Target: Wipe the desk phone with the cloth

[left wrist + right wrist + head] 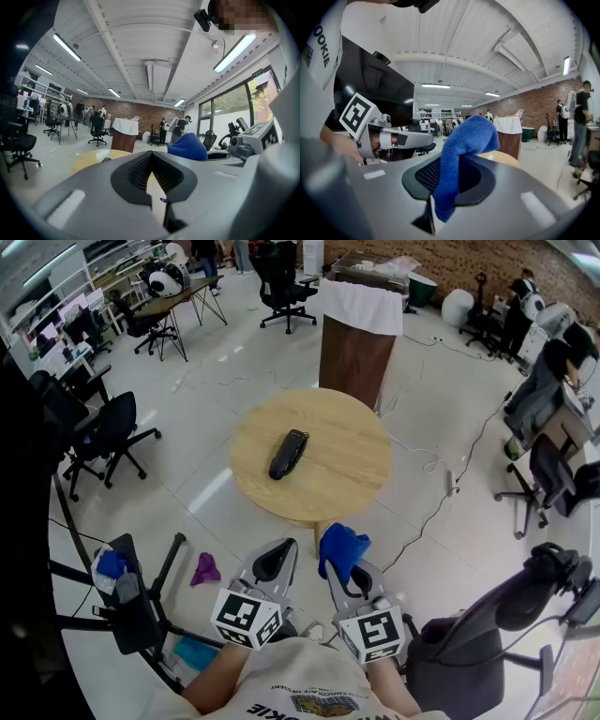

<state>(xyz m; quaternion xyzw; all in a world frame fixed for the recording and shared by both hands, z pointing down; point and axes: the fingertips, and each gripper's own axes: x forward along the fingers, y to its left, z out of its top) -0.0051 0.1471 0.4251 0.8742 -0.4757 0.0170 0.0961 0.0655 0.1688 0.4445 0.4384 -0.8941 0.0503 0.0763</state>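
- Blue cloth (342,549) is bunched at the tip of the right gripper (440,185). The jaws pinch it, with a thick fold standing up above the pads and a short tail hanging below.
- Left gripper (275,563) sits just beside the right one. Its jaws are pressed together with nothing between them.
- Both grippers are held close in front of the person and point roughly level toward the round wooden table (361,479). In the head view their tips stop short of its near edge.
- Desk phone (288,454) is black and lies flat on the table top, a little left of centre, its long axis slightly slanted. It is well apart from the cloth and from both grippers.
- Beyond the table stands a brown pedestal (354,357) with a white sheet (361,306) draped over its top.
- On the pale floor, a purple rag (205,568) lies left of the left gripper and a black office chair (108,432) stands further left. A thin cable (441,493) trails right of the table.
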